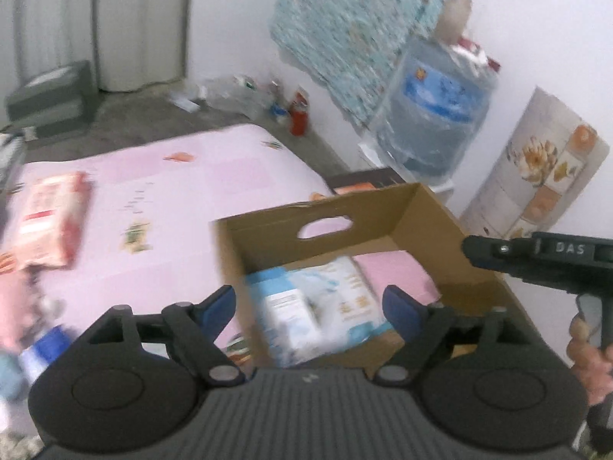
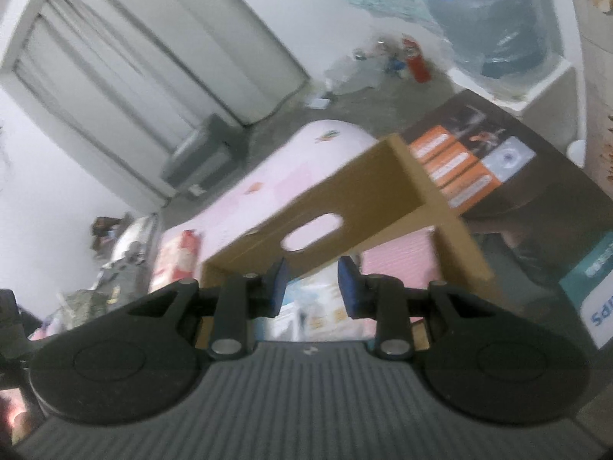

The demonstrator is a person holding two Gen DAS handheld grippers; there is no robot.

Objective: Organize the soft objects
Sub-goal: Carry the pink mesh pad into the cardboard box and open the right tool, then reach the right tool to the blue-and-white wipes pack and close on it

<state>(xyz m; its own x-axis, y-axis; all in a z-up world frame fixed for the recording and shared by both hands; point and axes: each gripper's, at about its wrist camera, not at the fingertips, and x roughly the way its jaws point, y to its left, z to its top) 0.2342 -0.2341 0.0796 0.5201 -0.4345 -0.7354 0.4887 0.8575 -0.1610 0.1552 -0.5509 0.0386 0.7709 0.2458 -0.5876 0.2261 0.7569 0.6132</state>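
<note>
Brown cardboard forms the open box that stands on the pink sheet of the bed, with an oval handle hole in its far wall. Inside it we see a soft white and blue pack, lying on the box floor and touching nothing else that we can make out.

We hold the left tool above the near edge of the box. Its jaws stand wide apart, and the pack lies below and between them, but the blue pads do not press on it, so this tool is released.

In the right wrist view, the right tool points toward the same box. Its blue pads stand a small way apart, with an empty gap between them, so it grasps nothing.

On the left part of the bed lies a second soft pack, pink and red, well apart from the box. At the right edge of the left view we see the right tool's black body with a hand on its grip.

A large water bottle stands far right by the wall.
</note>
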